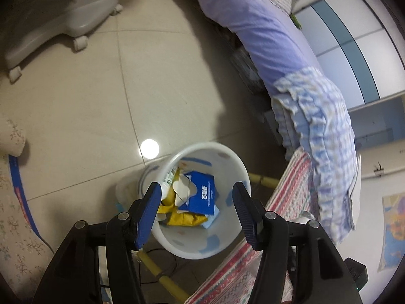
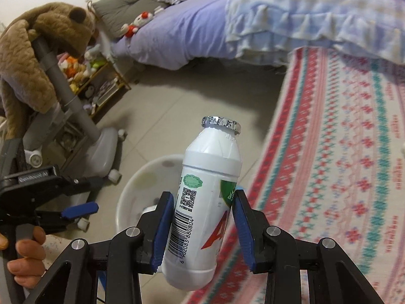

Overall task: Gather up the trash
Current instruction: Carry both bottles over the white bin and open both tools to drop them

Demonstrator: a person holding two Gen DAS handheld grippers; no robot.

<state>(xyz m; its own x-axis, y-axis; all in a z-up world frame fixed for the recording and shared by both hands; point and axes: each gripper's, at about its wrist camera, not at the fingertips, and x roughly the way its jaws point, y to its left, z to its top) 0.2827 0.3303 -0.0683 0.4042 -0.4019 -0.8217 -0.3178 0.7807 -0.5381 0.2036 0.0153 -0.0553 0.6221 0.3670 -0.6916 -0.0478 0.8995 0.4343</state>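
A white waste bin (image 1: 222, 238) stands on the tiled floor by the bed; it holds a blue tissue pack (image 1: 202, 195) and yellow wrappers (image 1: 184, 219). My left gripper (image 1: 197, 192) is open and empty, just above the bin's mouth. My right gripper (image 2: 203, 200) is shut on a white drink bottle (image 2: 205, 202) with a foil cap, held upright above the floor. The same bin (image 2: 131, 190) shows behind the bottle in the right wrist view, with the left gripper (image 2: 81, 209) at its left.
A bed with a purple sheet (image 1: 253, 25) and a red patterned blanket (image 2: 341, 164) runs along the right. A grey wheeled base (image 1: 63, 20) stands at the far left, with a brown plush bear (image 2: 38, 50) hung on its pole. A toy shelf (image 2: 101, 83) stands behind.
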